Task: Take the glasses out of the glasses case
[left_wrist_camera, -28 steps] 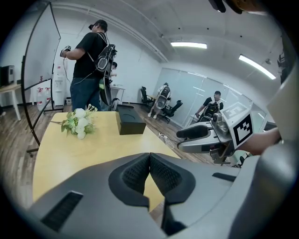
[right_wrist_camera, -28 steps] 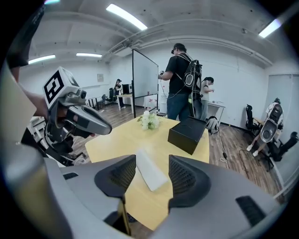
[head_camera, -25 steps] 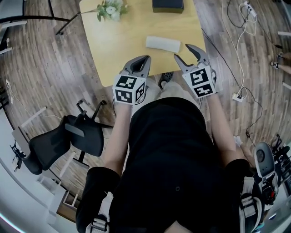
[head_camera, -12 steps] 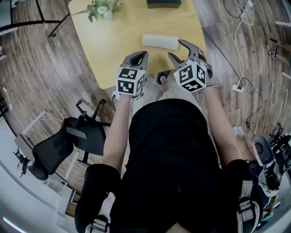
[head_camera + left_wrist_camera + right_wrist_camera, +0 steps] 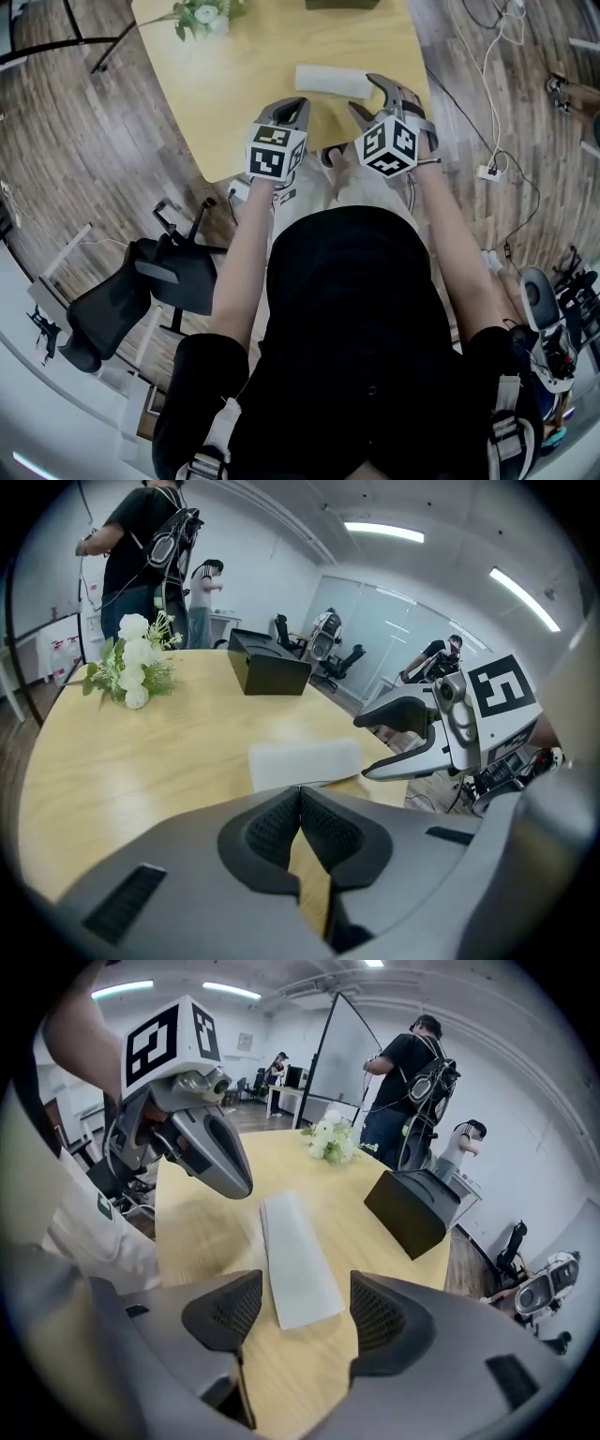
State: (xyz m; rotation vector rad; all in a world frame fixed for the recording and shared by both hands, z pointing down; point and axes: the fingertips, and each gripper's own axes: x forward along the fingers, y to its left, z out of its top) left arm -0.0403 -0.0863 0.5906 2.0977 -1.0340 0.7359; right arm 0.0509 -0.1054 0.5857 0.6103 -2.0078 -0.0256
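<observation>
Status: glasses case (image 5: pixel 333 81), white and oblong, lay closed and flat on the light wooden table (image 5: pixel 234 103), in the upper middle of the head view and close to the table's near edge. We saw no glasses and judged them to be inside the case, so the task proper had not begun.

Right gripper (image 5: pixel 367 96): its jaws had just been opening and stood wide apart. In the right gripper view the near end of the case showed in the gap between the pads, but lower down and untouched. Nothing was held.

Left gripper (image 5: pixel 286 112): its jaws were together and empty. It sat just left of the right gripper in the head view, short of the case.

Also on the table, both well clear of the case, were a bunch of white flowers (image 5: pixel 202 14) at the upper left and a black box (image 5: pixel 412 1208) beyond.

Risks we noted from here:
- The case looked smooth and light. If one pad landed before the other, it could skid across the table or spin.
- It lay close to the near edge, so a pull toward the body could drag it off.
- We could not make out the lid seam in any view. A clamp across both shells would pinch the case shut.
- The left jaws were shut and would have to part before they could steady or lift anything.
- If the case were tipped as it opened, the glasses could slide out and drop.
</observation>
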